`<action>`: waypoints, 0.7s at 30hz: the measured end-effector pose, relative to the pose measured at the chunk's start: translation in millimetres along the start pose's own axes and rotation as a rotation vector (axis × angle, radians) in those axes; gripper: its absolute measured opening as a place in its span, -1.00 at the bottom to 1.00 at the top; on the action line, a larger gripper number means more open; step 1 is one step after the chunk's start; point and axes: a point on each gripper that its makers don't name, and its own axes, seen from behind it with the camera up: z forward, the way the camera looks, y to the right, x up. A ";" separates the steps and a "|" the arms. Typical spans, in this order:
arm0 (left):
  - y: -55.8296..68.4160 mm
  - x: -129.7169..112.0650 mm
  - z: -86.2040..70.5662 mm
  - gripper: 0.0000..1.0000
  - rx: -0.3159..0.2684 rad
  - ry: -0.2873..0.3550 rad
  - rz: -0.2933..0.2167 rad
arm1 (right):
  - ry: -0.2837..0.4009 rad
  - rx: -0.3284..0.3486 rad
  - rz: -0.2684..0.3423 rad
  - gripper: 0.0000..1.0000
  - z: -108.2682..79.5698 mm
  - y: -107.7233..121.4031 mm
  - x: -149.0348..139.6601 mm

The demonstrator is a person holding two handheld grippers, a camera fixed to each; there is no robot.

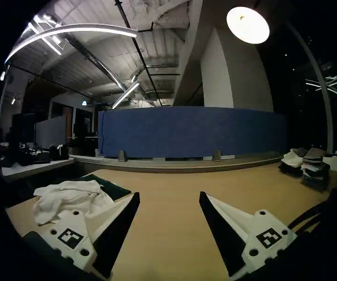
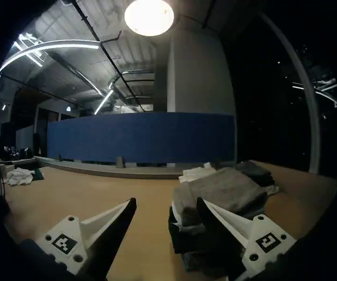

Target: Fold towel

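While both tools hang above the wooden table, the left gripper has its fingers apart near the crumpled white towel, and the right gripper, also spread and empty, faces a stack of folded towels.

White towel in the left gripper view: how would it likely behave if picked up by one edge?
The white towel lies crumpled in soft folds, so it is probably floppy and would drape rather than hold shape. It overlaps a dark cloth, which might drag along.
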 end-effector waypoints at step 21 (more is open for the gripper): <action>-0.1 -0.4 -0.9 0.88 0.000 0.000 0.000 | 0.000 0.000 0.000 1.00 -0.3 1.7 0.8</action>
